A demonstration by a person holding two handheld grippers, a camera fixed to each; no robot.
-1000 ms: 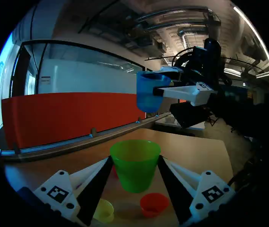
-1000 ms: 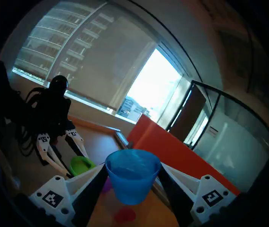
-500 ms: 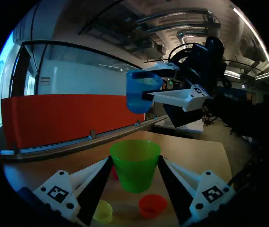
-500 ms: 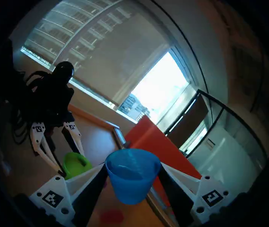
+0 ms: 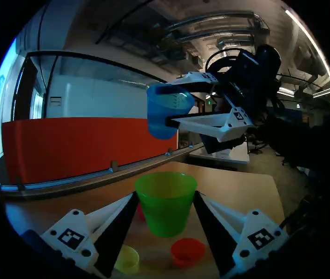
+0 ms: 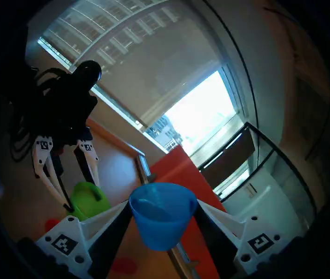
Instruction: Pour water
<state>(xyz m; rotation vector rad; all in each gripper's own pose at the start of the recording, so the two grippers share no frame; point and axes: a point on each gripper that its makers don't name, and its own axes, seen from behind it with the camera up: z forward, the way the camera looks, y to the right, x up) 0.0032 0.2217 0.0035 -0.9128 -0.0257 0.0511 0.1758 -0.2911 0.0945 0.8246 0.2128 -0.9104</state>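
Note:
My left gripper (image 5: 166,209) is shut on a green cup (image 5: 166,207), held upright a little above the wooden table (image 5: 239,186). Higher up and behind it in the left gripper view hangs a blue cup (image 5: 162,111), tilted to the left and clamped by the right gripper (image 5: 174,104). In the right gripper view the blue cup (image 6: 162,216) sits between my right gripper's (image 6: 162,218) fingers with water slanting inside it. Farther off on the left there, the left gripper (image 6: 74,186) holds the green cup (image 6: 87,199).
A small red cup (image 5: 187,251) and a small yellow cup (image 5: 128,258) stand on the table below the green cup. An orange wall panel (image 5: 72,144) with a metal rail runs behind the table. Bright windows (image 6: 193,111) lie beyond.
The right gripper has carried the blue cup leftward toward a spot over the green cup and tipped it further. The left gripper and green cup have stayed still.

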